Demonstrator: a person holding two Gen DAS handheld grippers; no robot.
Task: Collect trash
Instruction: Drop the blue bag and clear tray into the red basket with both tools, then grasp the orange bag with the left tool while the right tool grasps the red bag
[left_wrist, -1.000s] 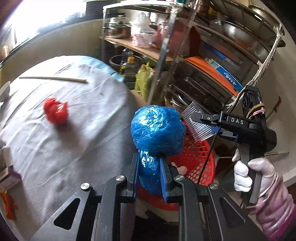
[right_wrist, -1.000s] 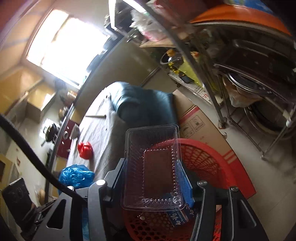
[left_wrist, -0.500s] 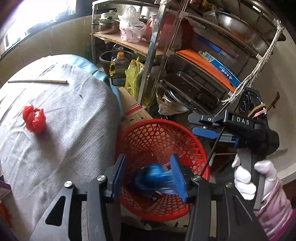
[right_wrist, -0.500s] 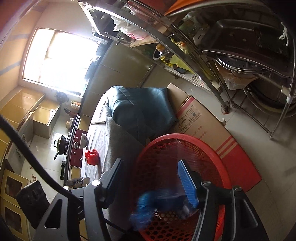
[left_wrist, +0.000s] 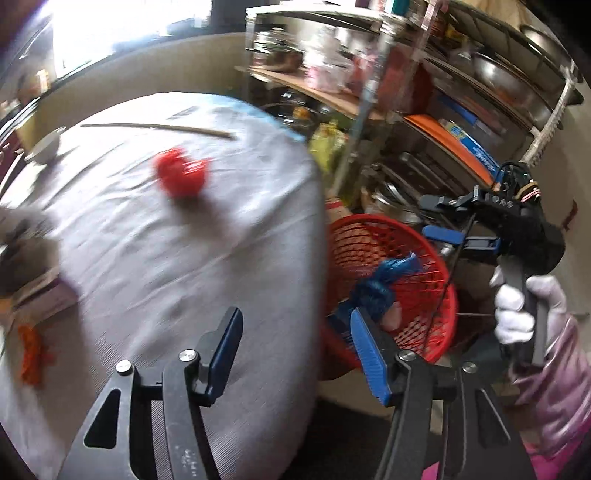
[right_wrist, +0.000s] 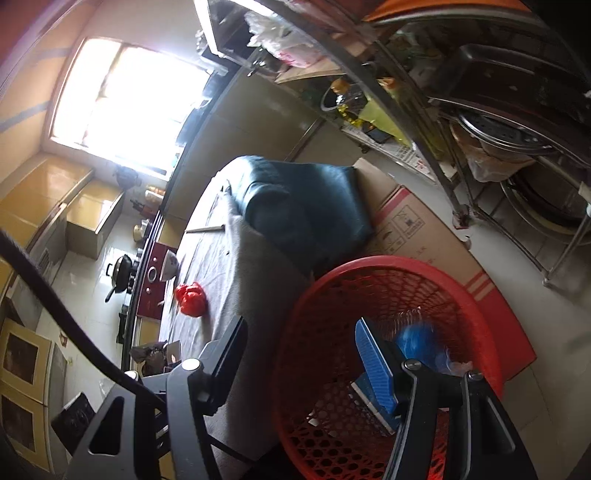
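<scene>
A red mesh basket stands on the floor beside the grey-clothed table. A blue plastic bag lies inside it; it also shows in the right wrist view in the basket. A red crumpled wrapper lies on the table, also seen in the right wrist view. My left gripper is open and empty over the table edge. My right gripper is open and empty above the basket, and shows in the left wrist view.
A metal rack with pans and bags stands behind the basket. A cardboard box lies on the floor. A chopstick, a white bowl, a small box and orange scraps lie on the table.
Both grippers opened and dropped their loads: the blue bag and the clear tray fell into the basket. My left gripper swung left, back over the table.
</scene>
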